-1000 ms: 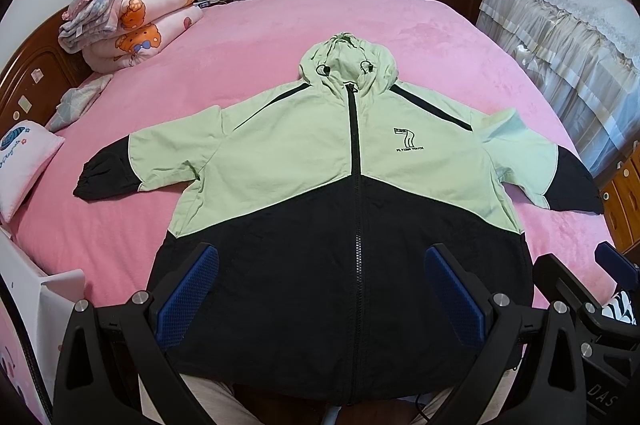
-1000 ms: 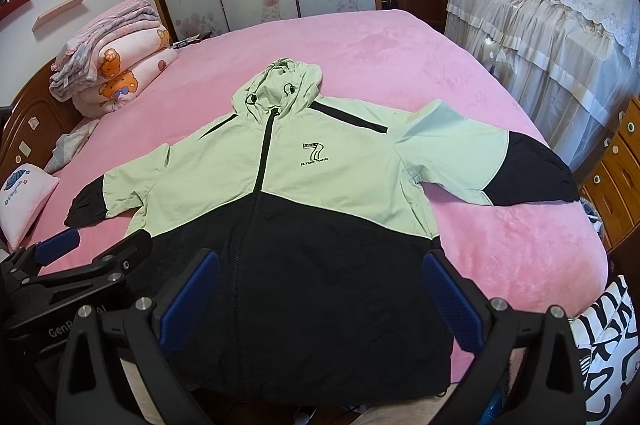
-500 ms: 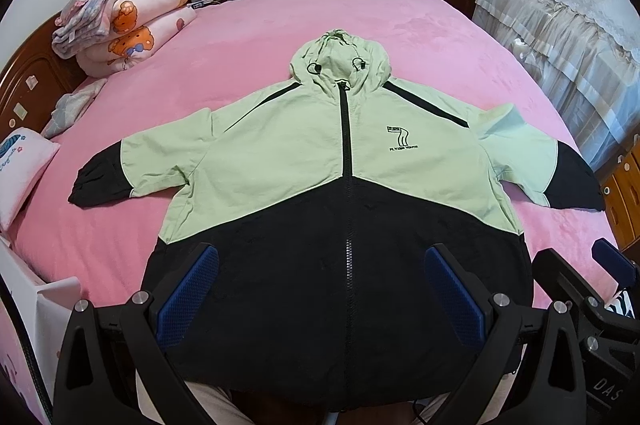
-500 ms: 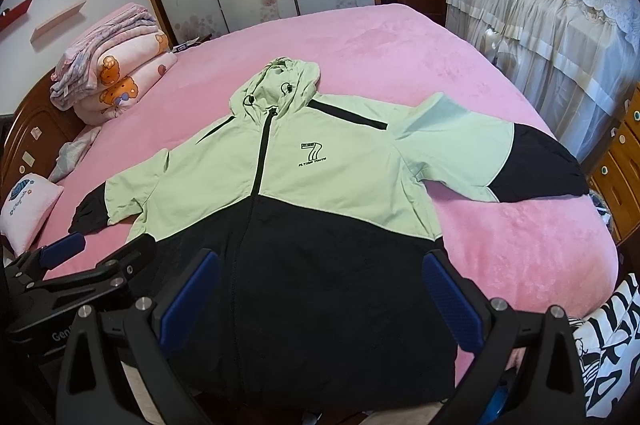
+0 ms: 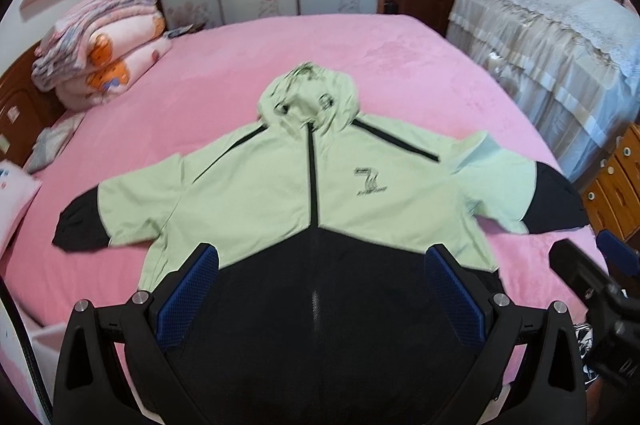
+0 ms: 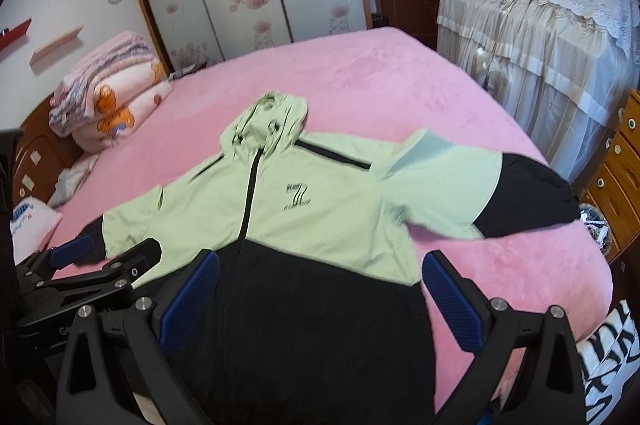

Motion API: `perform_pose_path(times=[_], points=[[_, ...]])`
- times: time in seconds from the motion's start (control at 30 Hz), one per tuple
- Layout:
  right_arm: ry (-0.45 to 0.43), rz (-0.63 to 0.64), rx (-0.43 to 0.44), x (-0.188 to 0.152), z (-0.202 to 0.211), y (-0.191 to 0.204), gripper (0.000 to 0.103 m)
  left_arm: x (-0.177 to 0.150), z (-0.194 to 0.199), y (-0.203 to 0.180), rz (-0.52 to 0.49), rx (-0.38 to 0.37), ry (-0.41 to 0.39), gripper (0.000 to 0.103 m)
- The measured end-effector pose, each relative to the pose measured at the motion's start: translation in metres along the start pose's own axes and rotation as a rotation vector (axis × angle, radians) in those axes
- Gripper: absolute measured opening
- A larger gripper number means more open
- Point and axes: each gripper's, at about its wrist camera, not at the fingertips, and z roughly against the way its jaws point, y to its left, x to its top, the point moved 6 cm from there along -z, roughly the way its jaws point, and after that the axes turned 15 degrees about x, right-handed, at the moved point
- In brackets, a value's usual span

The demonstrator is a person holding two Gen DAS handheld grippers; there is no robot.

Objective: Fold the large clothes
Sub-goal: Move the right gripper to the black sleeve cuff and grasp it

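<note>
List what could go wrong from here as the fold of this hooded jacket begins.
1. The jacket has a slick-looking shell, so a shallow pinch by the open left gripper or right gripper might slip.
2. The right sleeve lies bent with a raised fold near the shoulder, so folding it over may trap wrinkles.
3. The hood is bunched, which could leave the fold lumpy.

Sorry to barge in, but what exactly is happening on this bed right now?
A person with a gripper in each hand is about to fold a green-and-black hooded jacket spread face-up on the pink bed. Both the left gripper and the right gripper hover open near its hem, gripping nothing. No fold is made yet.
</note>
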Motion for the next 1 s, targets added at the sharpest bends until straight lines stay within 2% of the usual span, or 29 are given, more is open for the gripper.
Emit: perform_pose_path(times=[0.1,0.27,0.43,0.57,0.73,0.83,0.93,1.0], points=[[-0.033,0.008,-0.036,0.018,0.008,-0.015,0.102,0.016,0.002,-0.014,-0.031,-0.039,-0.035,0.102],[-0.105,0.004,-0.088,0.053,0.021,-0.049,0.102,0.046,0.006,-0.042,-0.056,-0.103,-0.137,0.102],[-0.089,-0.014,-0.174,0.075,0.016,-0.095,0.102,0.067,0.0,-0.076,-0.104,-0.164,-0.188,0.102],[-0.032,-0.097,-0.183,0.077,0.003,-0.143,0.102,0.075,-0.015,-0.113,-0.137,-0.258,-0.15,0.102],[0.007,-0.224,-0.238,0.067,-0.012,-0.217,0.102,0.075,-0.045,-0.164,-0.18,-0.301,-0.098,0.102],[0.037,-0.339,-0.267,0.053,-0.023,-0.275,0.101,0.076,-0.068,-0.194,-0.198,-0.286,-0.083,0.102],[0.071,-0.467,-0.27,0.036,-0.034,-0.326,0.095,0.073,-0.099,-0.225,-0.232,-0.262,-0.033,0.101],[0.082,-0.591,-0.261,0.021,-0.041,-0.363,0.089,0.071,-0.113,-0.236,-0.25,-0.25,-0.026,0.099]])
